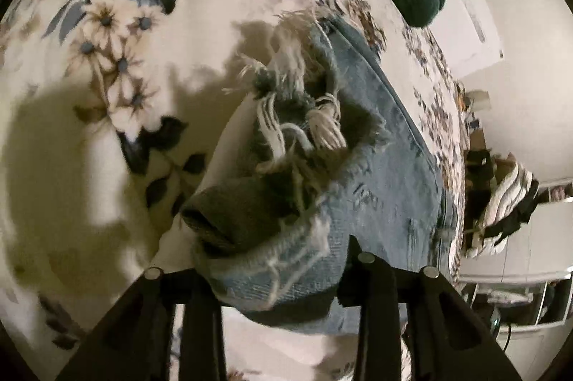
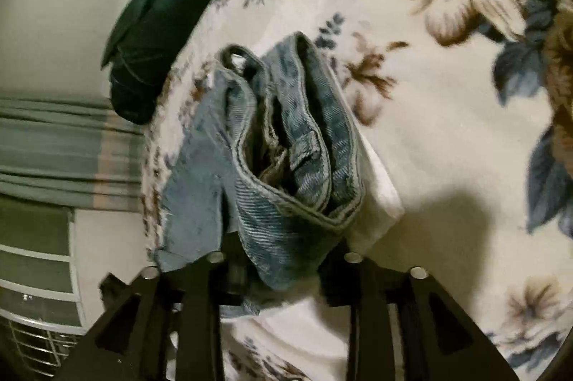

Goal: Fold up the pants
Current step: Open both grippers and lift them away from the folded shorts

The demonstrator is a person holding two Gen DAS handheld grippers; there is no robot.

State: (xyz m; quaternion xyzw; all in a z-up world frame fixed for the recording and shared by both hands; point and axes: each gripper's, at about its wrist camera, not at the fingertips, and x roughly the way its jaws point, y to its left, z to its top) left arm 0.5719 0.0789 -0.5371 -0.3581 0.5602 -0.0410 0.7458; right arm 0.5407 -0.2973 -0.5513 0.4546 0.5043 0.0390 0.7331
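Frayed hem cloth of the pants (image 1: 286, 259) sits pinched in my left tool (image 1: 283, 277) while my right tool (image 2: 286, 270) pinches the waistband, so the long axis spans tool to tool above the floral bed (image 2: 447, 166).

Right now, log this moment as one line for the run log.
left gripper: shut on frayed hem of light blue denim pants | right gripper: shut on waistband | surface: floral bedspread | fold: unfinished

No legible text, label or brand, perhaps owing to blur.
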